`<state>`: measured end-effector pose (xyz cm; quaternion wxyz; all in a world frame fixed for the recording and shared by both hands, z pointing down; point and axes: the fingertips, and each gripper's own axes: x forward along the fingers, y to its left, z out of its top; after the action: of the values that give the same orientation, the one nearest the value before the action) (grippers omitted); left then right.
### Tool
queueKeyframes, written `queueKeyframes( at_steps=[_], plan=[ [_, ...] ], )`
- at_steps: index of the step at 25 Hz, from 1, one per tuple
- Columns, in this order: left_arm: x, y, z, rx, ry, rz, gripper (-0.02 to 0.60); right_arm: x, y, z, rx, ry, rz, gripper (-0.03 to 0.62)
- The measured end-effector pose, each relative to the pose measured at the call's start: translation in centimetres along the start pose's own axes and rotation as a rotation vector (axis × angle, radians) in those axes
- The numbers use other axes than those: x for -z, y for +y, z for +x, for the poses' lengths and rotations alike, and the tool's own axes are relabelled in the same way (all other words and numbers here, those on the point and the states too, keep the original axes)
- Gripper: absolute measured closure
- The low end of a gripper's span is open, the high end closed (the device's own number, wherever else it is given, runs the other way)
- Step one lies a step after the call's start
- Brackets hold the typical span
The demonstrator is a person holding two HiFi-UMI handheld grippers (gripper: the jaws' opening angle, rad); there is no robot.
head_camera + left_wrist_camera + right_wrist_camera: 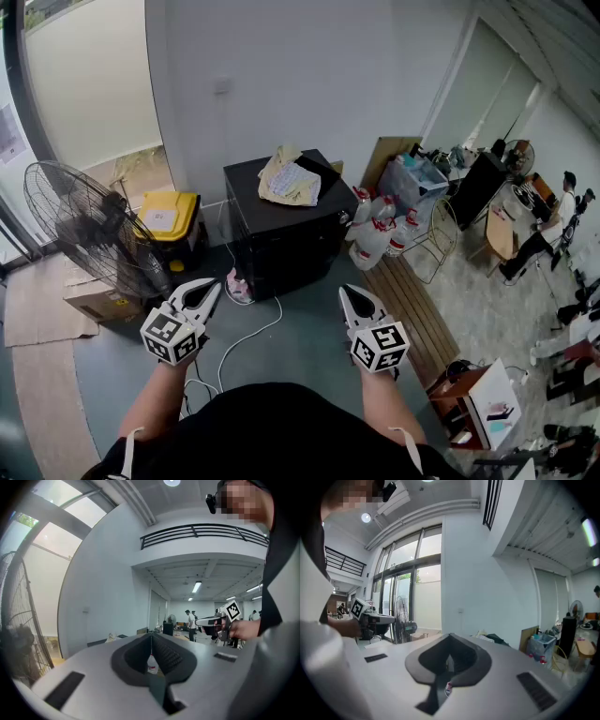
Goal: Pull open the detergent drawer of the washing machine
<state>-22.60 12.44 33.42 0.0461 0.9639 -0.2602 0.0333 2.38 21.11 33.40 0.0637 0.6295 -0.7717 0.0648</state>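
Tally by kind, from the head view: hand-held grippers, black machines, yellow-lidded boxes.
hand-held grippers: 2 (left hand-held gripper, right hand-held gripper)
black machine: 1
yellow-lidded box: 1
Total: 4

Head view is evenly lit and sharp: daylight off the window (89,84) at upper left, only soft shadows on the floor (309,337), straight lines bowing toward the edges. Both gripper views are fisheye with a black vignette ring and heavy bending at the rim; the upper glazing (70,513) and ceiling lamp (171,482) blow out in the left one, the tall windows (412,583) and a strip light (588,529) in the right. Up close the left tongs (151,639) and right tongs (450,641) look soft; the far background is fairly crisp.
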Motion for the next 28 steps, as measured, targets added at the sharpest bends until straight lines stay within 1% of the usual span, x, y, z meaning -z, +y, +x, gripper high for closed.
queueKeyframes(
  at_steps=[7,11,14,15,16,17,18,20,22,23,28],
  plan=[
    [-0.6,-1.4,1.5,-0.018,0.005,0.008,0.568,-0.8,-3.1,-0.6,0.002,-0.006,-0.016,0.592],
    [-0.5,-2.0,2.0,-0.029,0.007,0.001,0.568,-0.6,-3.6,-0.9,-0.026,-0.010,-0.005,0.592],
    [-0.1,-2.5,2.4,-0.043,0.014,-0.005,0.566,-0.2,-3.8,-1.0,-0.049,-0.011,-0.019,0.591],
    [0.0,-2.6,2.6,-0.050,0.017,-0.008,0.556,-0.1,-3.8,-1.0,-0.058,-0.010,-0.024,0.591],
    [0.2,-2.6,2.7,-0.057,0.022,-0.012,0.517,0.0,-3.9,-0.9,-0.066,-0.007,-0.028,0.585],
    [0.3,-2.6,2.8,-0.064,0.028,-0.016,0.444,0.0,-3.9,-0.9,-0.072,-0.004,-0.034,0.556],
    [0.4,-2.6,2.9,-0.074,0.033,-0.018,0.389,0.0,-4.0,-0.9,-0.073,0.000,-0.044,0.506],
    [0.7,-2.7,2.9,-0.093,0.042,-0.020,0.342,0.1,-4.3,-1.1,-0.062,0.007,-0.068,0.414],
    [0.7,-3.1,3.0,-0.099,0.044,-0.020,0.331,0.2,-4.9,-1.5,-0.054,0.008,-0.075,0.363],
    [0.7,-3.3,3.1,-0.100,0.045,-0.018,0.325,0.3,-5.1,-1.6,-0.054,0.008,-0.074,0.353],
    [0.9,-4.6,3.4,-0.098,0.045,-0.011,0.324,0.9,-5.8,-2.3,-0.066,0.010,-0.073,0.350]
  ],
)
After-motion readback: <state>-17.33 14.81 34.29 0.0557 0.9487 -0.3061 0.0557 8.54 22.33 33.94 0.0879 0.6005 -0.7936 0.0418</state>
